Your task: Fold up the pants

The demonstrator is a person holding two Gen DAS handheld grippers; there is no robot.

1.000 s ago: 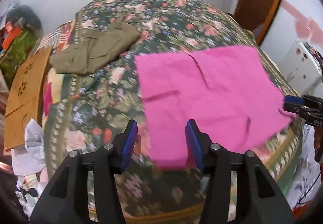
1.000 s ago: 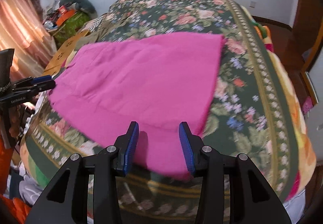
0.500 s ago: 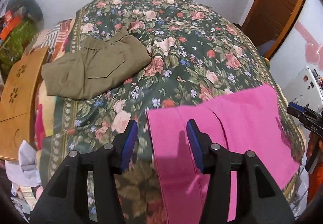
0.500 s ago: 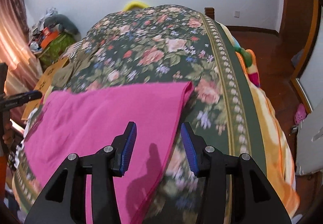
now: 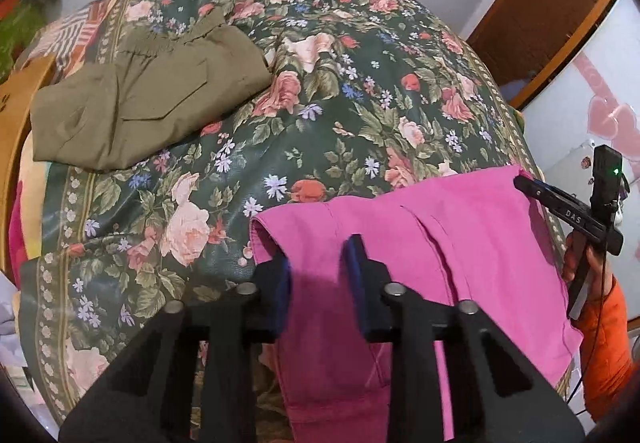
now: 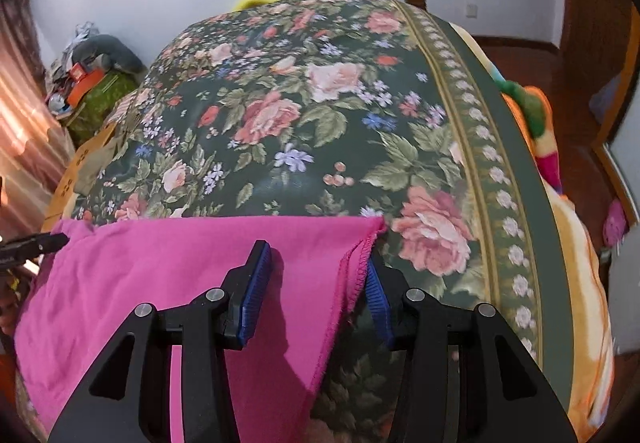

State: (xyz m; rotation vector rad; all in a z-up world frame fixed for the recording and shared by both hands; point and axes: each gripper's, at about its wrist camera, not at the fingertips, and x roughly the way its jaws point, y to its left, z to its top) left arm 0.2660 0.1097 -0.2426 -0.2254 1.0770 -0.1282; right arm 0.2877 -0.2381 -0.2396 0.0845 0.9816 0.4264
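Pink pants [image 5: 460, 255] lie over the near edge of a floral bedspread [image 5: 320, 91] and hang down its front. My left gripper [image 5: 318, 271] is open, its jaws astride the pants' near left corner. My right gripper [image 6: 316, 283] is open, its jaws astride the stitched right edge of the pink pants [image 6: 180, 275]. The right gripper also shows at the pants' far right corner in the left wrist view [image 5: 520, 179]. The left gripper's tip shows at the left edge in the right wrist view [image 6: 52, 241].
Folded olive pants [image 5: 140, 99] lie on the bed's far left. A wooden board [image 5: 12, 115] leans at the left side. A brown door [image 5: 548, 15] stands at the right. Clutter and a curtain [image 6: 24, 131] sit left of the bed. A colourful blanket [image 6: 536, 131] hangs off the right side.
The pink pants slid toward me, from spread over the bed to hanging over the near edge. Both grippers now sit at the pants' top corners, jaws still apart.
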